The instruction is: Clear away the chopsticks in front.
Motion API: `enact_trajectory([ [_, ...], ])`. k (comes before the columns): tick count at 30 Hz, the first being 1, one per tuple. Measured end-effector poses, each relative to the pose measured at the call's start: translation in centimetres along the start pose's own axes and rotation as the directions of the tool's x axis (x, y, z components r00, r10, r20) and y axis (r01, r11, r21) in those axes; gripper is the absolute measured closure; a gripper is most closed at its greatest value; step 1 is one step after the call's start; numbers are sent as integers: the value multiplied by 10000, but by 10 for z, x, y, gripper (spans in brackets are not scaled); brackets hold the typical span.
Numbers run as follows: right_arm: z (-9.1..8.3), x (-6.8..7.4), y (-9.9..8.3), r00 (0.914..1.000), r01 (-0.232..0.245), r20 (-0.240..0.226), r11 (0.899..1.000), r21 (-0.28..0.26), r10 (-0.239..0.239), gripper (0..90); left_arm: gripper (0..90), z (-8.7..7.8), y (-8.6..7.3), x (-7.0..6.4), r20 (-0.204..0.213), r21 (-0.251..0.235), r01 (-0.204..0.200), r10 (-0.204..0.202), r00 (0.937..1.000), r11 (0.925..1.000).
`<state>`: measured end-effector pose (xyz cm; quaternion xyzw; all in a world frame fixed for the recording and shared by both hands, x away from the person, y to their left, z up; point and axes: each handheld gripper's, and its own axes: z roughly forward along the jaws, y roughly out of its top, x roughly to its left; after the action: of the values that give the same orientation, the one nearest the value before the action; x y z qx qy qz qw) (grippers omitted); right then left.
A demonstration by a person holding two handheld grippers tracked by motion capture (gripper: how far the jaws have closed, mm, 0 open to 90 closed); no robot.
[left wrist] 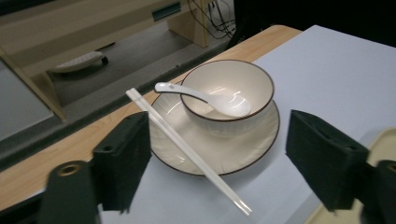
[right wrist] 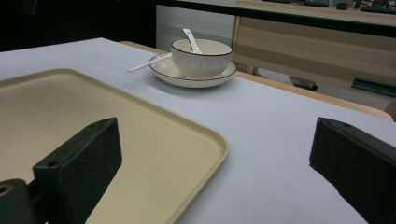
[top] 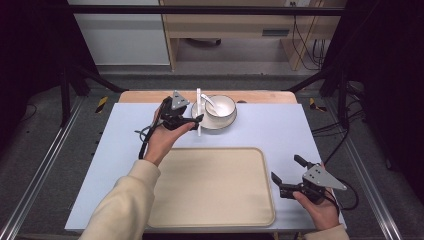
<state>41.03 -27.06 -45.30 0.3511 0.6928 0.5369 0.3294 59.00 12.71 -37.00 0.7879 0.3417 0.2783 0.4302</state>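
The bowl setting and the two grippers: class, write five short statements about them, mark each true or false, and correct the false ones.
1. The spoon lies in the bowl, its handle over the rim. True.
2. The bowl stands on the tray. False: it stands on a plate beyond the tray, which holds nothing.
3. The chopsticks lean on the plate's rim, tips on the table. True.
4. The left gripper is shut on the chopsticks. False: its jaws are open, close to the chopsticks.
5. The right gripper is shut on the tray's edge. False: it is open, just right of the tray.
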Motion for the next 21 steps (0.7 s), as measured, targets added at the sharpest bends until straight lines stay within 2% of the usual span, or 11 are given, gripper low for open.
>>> enact_trajectory([
  [1,0,0,0,10000,0,-1,10000,-4,0,26,266,3,-2,1,-148,152,17,-15,9999,9999],
  [3,0,0,0,10000,-25,18,10000,-3,25,26,359,7,-4,1,-177,213,126,-122,9998,9997],
  [5,0,-1,0,10000,-37,19,10000,-7,37,27,400,19,-7,0,-271,506,234,-221,9994,9984],
  [8,0,-1,0,10000,-55,10,10000,-15,55,28,470,33,-10,-2,-550,636,856,-821,9951,9943],
  [10,0,-1,0,10000,-79,-2,10000,-23,79,29,512,42,-11,-3,-624,723,1010,-966,9934,9923],
  [14,0,-1,0,9999,-105,-28,9999,11,105,30,560,61,-15,-5,-938,1156,1045,-939,9911,9878],
  [18,0,-2,0,9998,-171,-47,9999,-11,171,30,591,72,-20,-3,-1330,1331,1471,-1294,9826,9801],
  [21,0,-2,0,9998,-210,-52,9998,15,210,30,617,76,-23,0,-1399,1401,1765,-1570,9776,9743],
])
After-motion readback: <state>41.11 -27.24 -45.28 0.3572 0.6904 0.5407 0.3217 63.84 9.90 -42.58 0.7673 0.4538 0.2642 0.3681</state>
